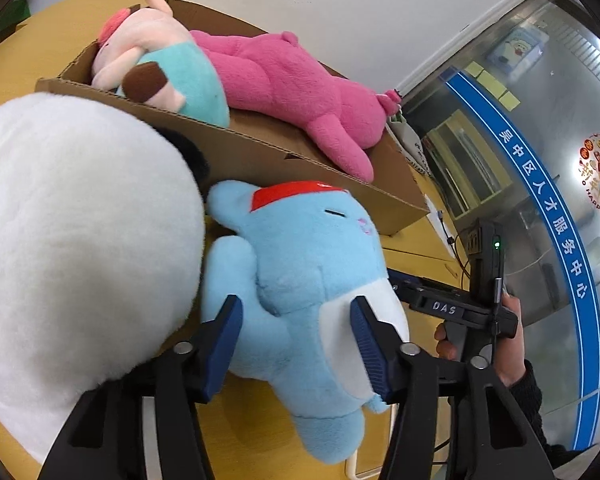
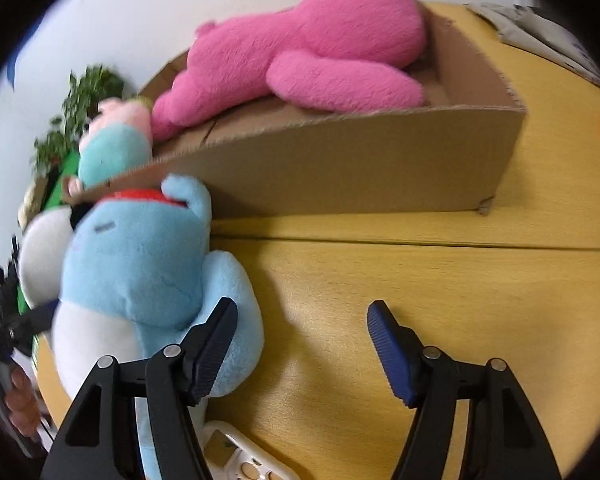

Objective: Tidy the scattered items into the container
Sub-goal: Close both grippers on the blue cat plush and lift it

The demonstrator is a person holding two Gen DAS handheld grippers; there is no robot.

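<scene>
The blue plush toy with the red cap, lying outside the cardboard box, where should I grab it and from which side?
Grip the blue plush toy across its lower body, where the white belly meets the blue sides. It is narrower there than at the head, which lies against the cardboard box. Come from the foot end, where the left gripper already straddles it. The right gripper hangs open over bare table.

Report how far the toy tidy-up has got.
Done: the pink plush and the pink-and-teal doll lie in the box. In hand: the left gripper straddles the blue plush on the table, jaws not visibly squeezing. Left: that one and the white plush. The right gripper is open, empty.
</scene>
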